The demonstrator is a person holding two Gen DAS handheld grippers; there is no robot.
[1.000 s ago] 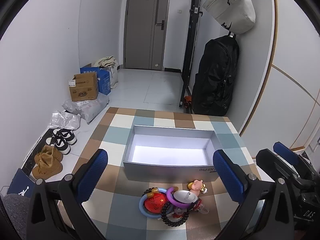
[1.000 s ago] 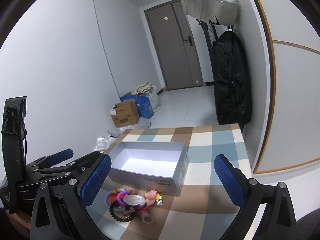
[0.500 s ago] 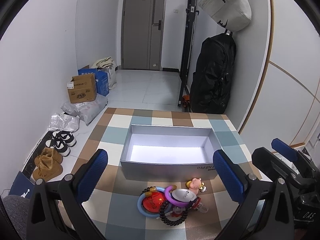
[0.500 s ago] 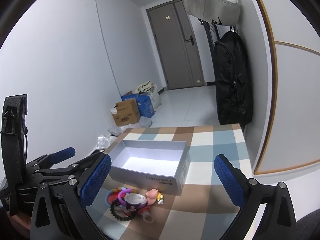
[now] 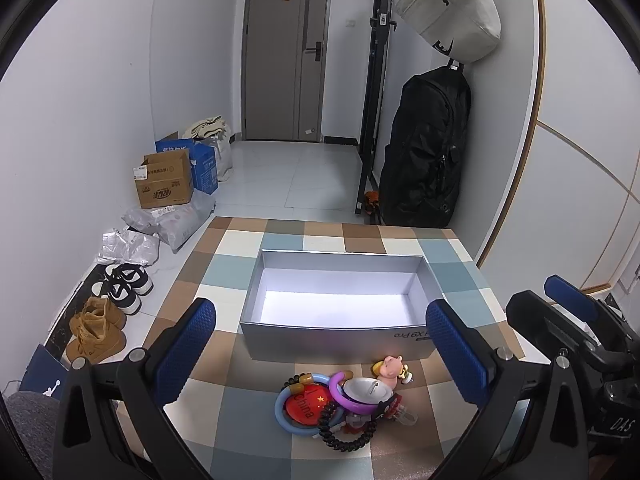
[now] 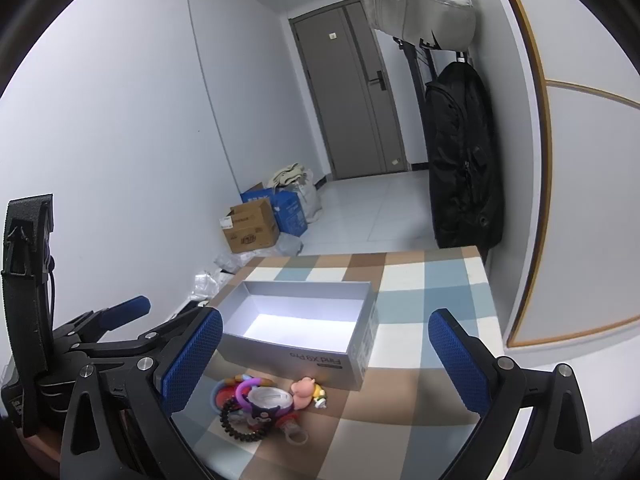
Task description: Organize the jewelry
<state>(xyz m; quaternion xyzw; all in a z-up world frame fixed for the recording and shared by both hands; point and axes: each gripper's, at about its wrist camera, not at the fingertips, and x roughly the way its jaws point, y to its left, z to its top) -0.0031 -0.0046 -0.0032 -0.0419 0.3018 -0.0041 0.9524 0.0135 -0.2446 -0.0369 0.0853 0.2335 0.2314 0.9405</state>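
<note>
A pile of jewelry (image 5: 340, 406) lies on the checked tablecloth (image 5: 224, 264) in front of an open, empty silver box (image 5: 340, 344): a blue ring, a red China badge, a purple ring, a black bead bracelet and a pink pig charm (image 5: 390, 366). The pile (image 6: 266, 404) and the box (image 6: 316, 360) also show in the right wrist view. My left gripper (image 5: 324, 356) is open, above and behind the pile. My right gripper (image 6: 324, 360) is open, to the pile's right. Both are empty.
The table's far edge meets a tiled floor. Cardboard boxes (image 5: 164, 182), bags and shoes (image 5: 120, 284) lie on the floor at left. A black backpack (image 5: 428, 152) hangs at the far right. The wall panel (image 6: 580, 208) runs along the table's right side.
Both grippers have shifted slightly, so the box and the pile sit a little differently in view. Both stay open and empty. The jewelry has not moved.
</note>
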